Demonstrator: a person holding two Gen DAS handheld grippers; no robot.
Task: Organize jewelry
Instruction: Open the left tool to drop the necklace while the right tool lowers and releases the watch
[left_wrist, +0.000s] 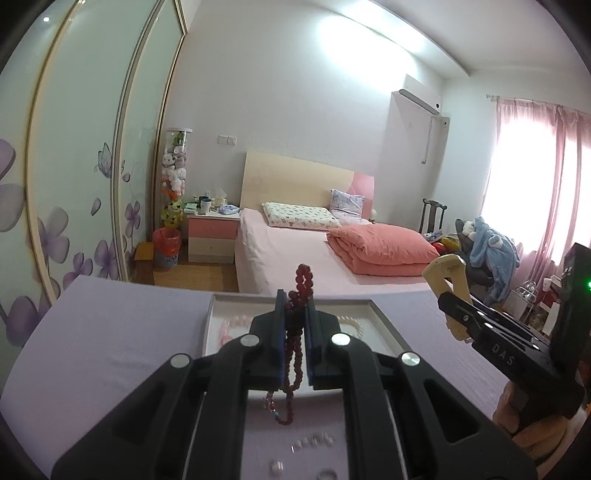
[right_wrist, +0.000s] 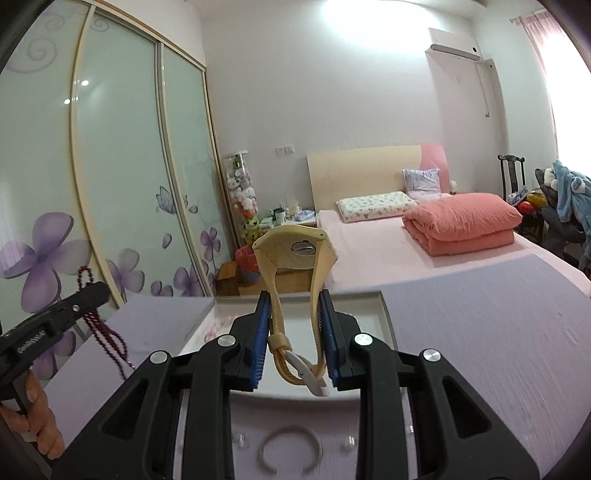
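Blurred small pieces (left_wrist: 314, 439) lie half hidden beneath the left tool (left_wrist: 295, 314).

**Beads and watch lifted above the tray**

We see a dark red bead strand (left_wrist: 297, 325) pinched upright, its loop poking up and its tail dangling. A cream watch (right_wrist: 295, 258) stands case-up, straps buckled below. The white tray (left_wrist: 384, 325) on the lilac surface holds pink beads (left_wrist: 231, 326) and pearls (left_wrist: 351, 322).
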